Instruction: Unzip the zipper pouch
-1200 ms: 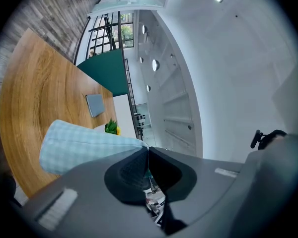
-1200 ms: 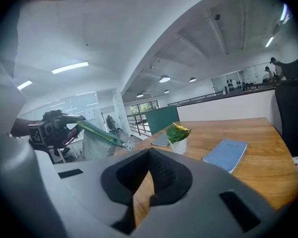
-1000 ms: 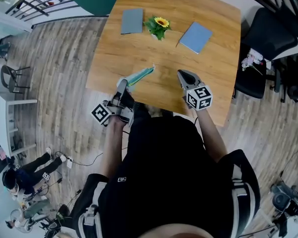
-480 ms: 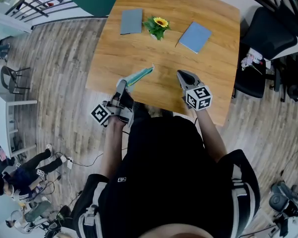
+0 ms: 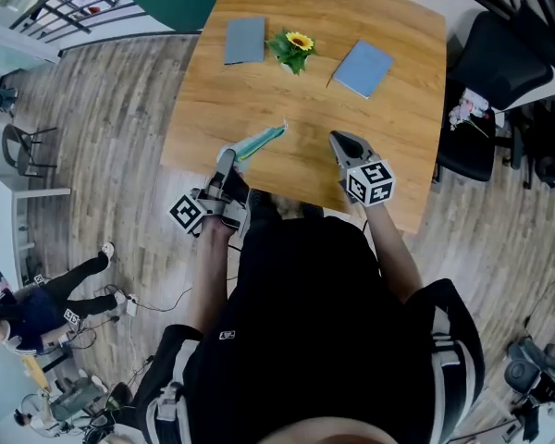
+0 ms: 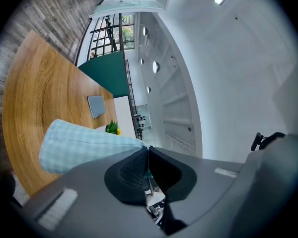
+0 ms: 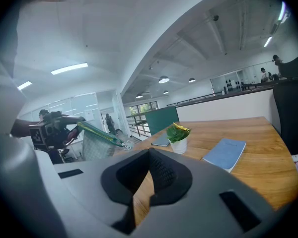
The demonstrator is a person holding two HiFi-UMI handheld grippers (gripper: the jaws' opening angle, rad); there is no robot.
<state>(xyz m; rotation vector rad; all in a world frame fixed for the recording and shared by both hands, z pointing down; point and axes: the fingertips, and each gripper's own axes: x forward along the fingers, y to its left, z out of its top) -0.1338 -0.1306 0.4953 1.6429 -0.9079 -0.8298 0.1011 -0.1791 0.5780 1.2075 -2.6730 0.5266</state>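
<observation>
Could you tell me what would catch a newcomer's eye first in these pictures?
The pale checked zipper pouch stands out first, pinched at one end in the left gripper above the near part of the wooden table. Next comes the potted sunflower at the far side, between a grey notebook and a blue notebook. The right gripper is shut and empty.

Blue checked zipper pouch (image 5: pixel 261 141), green zip uppermost, held aloft by one end

The left gripper (image 5: pixel 228 159), held level at the near left, pinches the pouch's (image 5: pixel 262 141) end between closed jaws. The right gripper (image 5: pixel 337 138) tilts slightly down, jaws together and empty.
</observation>
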